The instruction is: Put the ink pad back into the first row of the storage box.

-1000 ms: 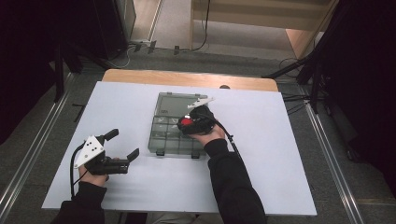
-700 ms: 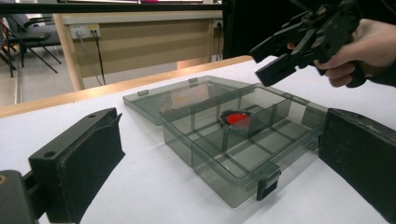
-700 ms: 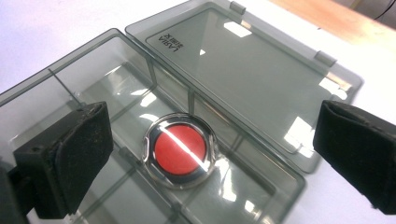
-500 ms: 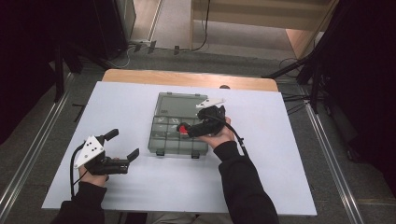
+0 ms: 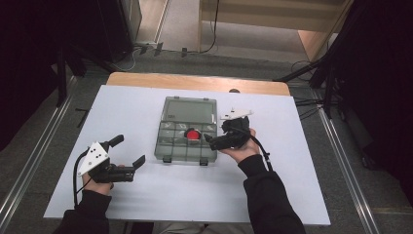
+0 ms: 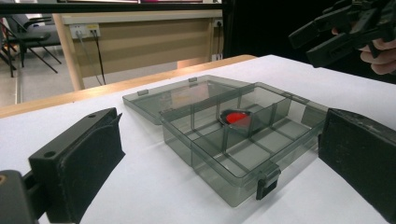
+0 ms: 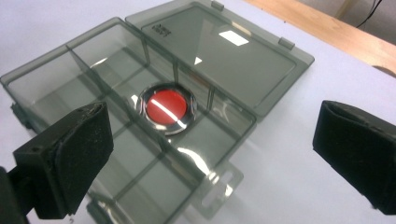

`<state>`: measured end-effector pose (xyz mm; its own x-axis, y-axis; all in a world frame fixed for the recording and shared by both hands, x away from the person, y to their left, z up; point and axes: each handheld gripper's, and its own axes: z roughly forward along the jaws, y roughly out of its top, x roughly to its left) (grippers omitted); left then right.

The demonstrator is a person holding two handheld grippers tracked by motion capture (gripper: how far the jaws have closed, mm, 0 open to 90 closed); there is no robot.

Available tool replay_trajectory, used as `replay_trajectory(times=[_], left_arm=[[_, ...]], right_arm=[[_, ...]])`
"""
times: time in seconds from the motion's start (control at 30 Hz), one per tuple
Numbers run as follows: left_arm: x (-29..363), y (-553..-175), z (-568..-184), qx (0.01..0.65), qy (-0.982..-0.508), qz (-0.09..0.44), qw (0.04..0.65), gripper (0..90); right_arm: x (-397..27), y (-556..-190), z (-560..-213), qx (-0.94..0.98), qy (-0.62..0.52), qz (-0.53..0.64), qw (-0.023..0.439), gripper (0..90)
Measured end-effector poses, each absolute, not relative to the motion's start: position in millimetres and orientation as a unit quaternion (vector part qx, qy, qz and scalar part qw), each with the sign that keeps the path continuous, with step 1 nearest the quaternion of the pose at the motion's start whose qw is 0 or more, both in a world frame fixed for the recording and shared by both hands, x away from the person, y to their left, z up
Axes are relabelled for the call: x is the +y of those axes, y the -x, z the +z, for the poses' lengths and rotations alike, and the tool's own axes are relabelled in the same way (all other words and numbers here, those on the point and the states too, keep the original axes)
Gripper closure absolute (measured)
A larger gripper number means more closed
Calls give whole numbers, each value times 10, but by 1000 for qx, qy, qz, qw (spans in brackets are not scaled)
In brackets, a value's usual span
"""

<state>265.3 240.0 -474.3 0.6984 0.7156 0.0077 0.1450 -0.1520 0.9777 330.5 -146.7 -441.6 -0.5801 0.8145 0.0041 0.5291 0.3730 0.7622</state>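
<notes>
Red disc (image 7: 166, 107) sits in a middle compartment of the open organizer box (image 5: 171, 147). Your right tool (image 5: 212, 142) is wide open, empty, and has backed off to the box's right edge since a second ago. Retract level, probably clear of the latch. Left tool (image 5: 130, 154) open, empty, parked on the surface (image 5: 302, 161).

the white tabletop (image 5: 146, 117) is obstructed only by the open smoky-grey plastic compartment box (image 5: 187, 146) at its centre.

Disc (image 5: 193, 134) in box (image 5: 171, 151) on table (image 5: 302, 165)
</notes>
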Motion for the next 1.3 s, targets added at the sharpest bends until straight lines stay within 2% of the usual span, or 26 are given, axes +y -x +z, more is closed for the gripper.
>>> replay_trajectory(times=[0.5,0.83,1.3], left_arm=[[2395,-2657,-4745,300,-719,247,576,0],[2393,-2656,-4746,300,-719,247,576,0],[2390,-2652,-4748,299,-721,248,574,0]], right_arm=[[-1797,-3049,-4385,797,-430,374,200,0],[-2004,-2815,-4499,795,-432,376,199,0],[-2299,-2523,-4572,771,-442,402,221,0]])
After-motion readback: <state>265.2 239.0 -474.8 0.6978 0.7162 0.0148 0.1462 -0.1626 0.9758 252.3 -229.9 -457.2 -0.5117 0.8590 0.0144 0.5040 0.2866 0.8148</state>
